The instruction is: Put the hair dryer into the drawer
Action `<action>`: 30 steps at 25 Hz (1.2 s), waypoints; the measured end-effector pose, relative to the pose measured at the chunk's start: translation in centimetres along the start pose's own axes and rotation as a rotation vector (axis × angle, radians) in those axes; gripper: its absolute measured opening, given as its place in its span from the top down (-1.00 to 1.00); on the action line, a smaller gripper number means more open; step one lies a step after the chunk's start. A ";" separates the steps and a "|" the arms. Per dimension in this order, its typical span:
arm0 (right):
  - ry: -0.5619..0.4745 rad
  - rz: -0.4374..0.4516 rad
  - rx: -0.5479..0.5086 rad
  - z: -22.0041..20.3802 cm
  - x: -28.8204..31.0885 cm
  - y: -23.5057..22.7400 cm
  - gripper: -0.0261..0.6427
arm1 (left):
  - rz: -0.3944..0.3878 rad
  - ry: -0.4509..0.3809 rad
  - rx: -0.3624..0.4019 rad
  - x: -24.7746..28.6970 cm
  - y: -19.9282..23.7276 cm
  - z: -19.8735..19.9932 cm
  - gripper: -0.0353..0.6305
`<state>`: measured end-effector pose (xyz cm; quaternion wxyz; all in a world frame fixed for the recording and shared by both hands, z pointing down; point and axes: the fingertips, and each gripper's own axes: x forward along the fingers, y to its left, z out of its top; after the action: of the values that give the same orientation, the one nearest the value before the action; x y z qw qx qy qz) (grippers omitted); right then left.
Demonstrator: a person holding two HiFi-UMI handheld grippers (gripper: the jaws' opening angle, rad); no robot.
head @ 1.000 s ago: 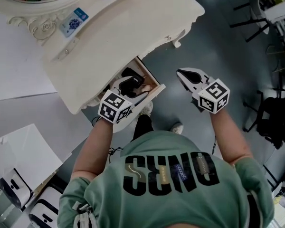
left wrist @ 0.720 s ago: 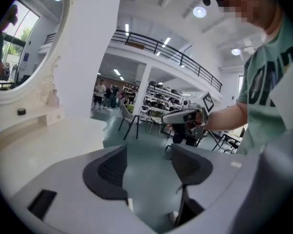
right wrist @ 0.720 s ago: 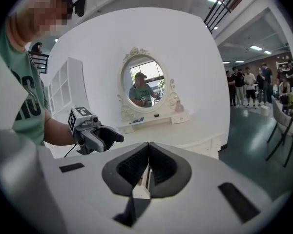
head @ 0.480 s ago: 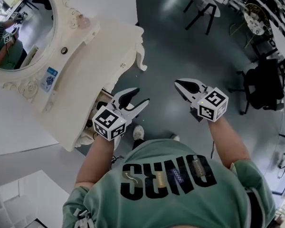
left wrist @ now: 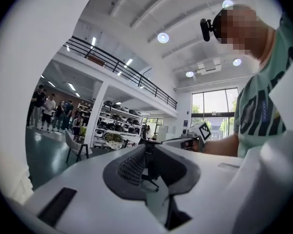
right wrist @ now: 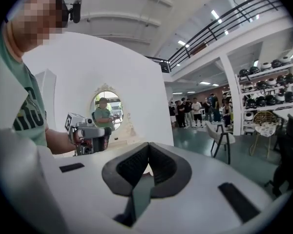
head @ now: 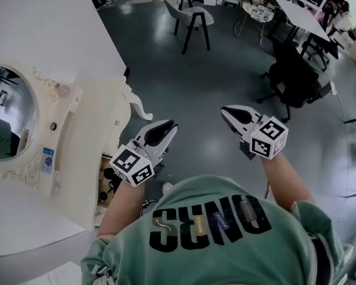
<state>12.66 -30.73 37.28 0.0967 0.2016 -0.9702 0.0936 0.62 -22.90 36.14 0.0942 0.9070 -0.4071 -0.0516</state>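
2 grippers hang over the grey floor (head: 213,58), right of the white vanity (head: 86,129), both empty. The left gripper (head: 169,126) is closing its jaws, tips all but meeting with nothing between them. The right gripper (head: 226,109) has its jaws clenched together. The hair dryer (head: 108,174) shows only as dark shapes in the open drawer (head: 101,186) under the vanity's near end.

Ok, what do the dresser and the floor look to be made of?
Dresser: probably painted wood, cream-white with a soft sheen; the carved scroll trim and curved leg suggest it, though moulded resin is possible. Floor: hard, smooth, dark grey-blue, glossy; likely polished concrete or an epoxy coating, given the seamless surface and light reflections.
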 end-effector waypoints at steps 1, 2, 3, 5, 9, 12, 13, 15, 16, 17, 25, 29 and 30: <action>-0.013 -0.025 0.003 0.1 -1.5 -0.6 0.94 | -0.018 -0.008 0.002 0.9 -0.7 0.3 0.72; -0.024 -0.050 0.006 0.1 -2.9 -1.2 0.94 | -0.037 -0.014 0.003 1.7 -1.3 0.5 0.75; -0.035 -0.075 0.011 0.1 -4.3 -1.7 0.94 | -0.055 -0.019 0.000 2.5 -1.9 0.7 0.79; -0.055 -0.124 0.022 0.0 -7.0 -2.6 0.94 | -0.090 -0.027 -0.021 4.1 -3.0 1.0 0.86; -0.081 -0.198 0.065 -0.7 -11.1 -4.5 0.94 | -0.146 -0.032 -0.085 6.7 -4.5 1.2 0.87; -0.088 -0.224 0.092 -1.5 -12.3 -4.8 0.94 | -0.162 -0.019 -0.063 7.2 -5.0 0.9 0.87; -0.088 -0.226 0.095 -1.7 -12.5 -4.6 0.94 | -0.166 -0.015 -0.054 7.2 -5.1 0.8 0.87; -0.087 -0.223 0.095 -2.0 -12.6 -4.4 0.94 | -0.168 -0.009 -0.058 7.2 -5.4 0.6 0.87; -0.089 -0.220 0.095 -1.9 -12.5 -4.4 0.94 | -0.168 -0.006 -0.060 7.2 -5.4 0.5 0.87; -0.090 -0.217 0.095 -1.9 -12.5 -4.5 0.94 | -0.169 -0.003 -0.059 7.3 -5.5 0.5 0.87; -0.078 -0.196 0.049 -1.1 -11.0 -4.7 0.94 | -0.152 -0.001 -0.039 7.3 -4.8 0.6 0.87; -0.066 -0.192 0.035 -1.2 -10.7 -4.8 0.94 | -0.142 -0.002 -0.038 7.2 -4.5 0.7 0.87; -0.063 -0.190 0.037 -1.2 -10.7 -4.9 0.94 | -0.140 -0.002 -0.040 7.2 -4.4 0.7 0.87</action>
<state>24.43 -30.85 36.73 0.0707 0.2975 -0.9473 0.0954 8.44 -25.48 34.43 0.1080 0.9312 -0.3415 -0.0673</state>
